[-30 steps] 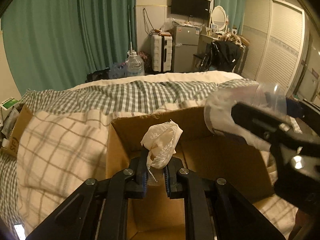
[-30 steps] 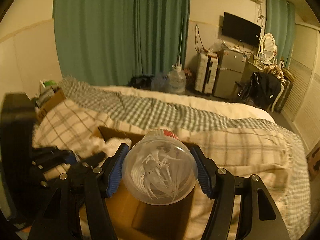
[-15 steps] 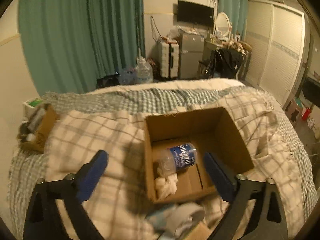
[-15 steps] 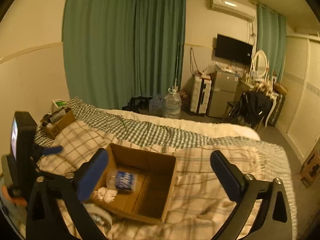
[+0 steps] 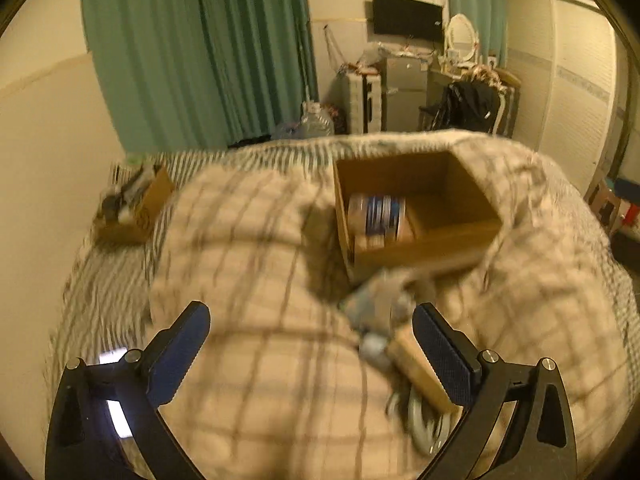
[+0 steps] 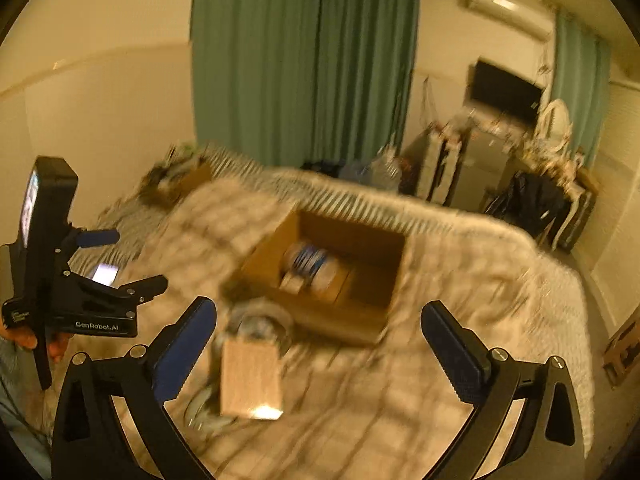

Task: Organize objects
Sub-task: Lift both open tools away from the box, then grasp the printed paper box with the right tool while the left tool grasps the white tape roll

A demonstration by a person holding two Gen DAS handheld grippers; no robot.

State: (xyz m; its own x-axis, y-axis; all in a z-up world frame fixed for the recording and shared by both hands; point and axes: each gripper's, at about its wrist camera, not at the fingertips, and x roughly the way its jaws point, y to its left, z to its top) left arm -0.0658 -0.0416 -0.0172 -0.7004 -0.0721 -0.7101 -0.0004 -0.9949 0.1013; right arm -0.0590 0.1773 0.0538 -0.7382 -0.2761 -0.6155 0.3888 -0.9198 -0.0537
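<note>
Bedroom under warm light: green curtains [image 5: 200,52] ahead, wall-mounted television [image 5: 407,19] and white wardrobe [image 5: 576,92] ahead-right, plaid-covered bed [image 5: 260,360] directly below, air conditioner [image 6: 508,8] high right.

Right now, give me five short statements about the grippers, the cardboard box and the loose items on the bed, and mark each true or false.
1. The left gripper holds a white bag. False: its jaws stand wide apart with nothing between them.
2. The right gripper is open and empty. True.
3. A blue-labelled plastic container lies inside the cardboard box. True.
4. The cardboard box stands on the floor. False: it sits on the plaid blanket on the bed.
5. A flat tan wooden block lies on the blanket outside the box, nearer the grippers. True, though blur hides what exactly it is.
</note>
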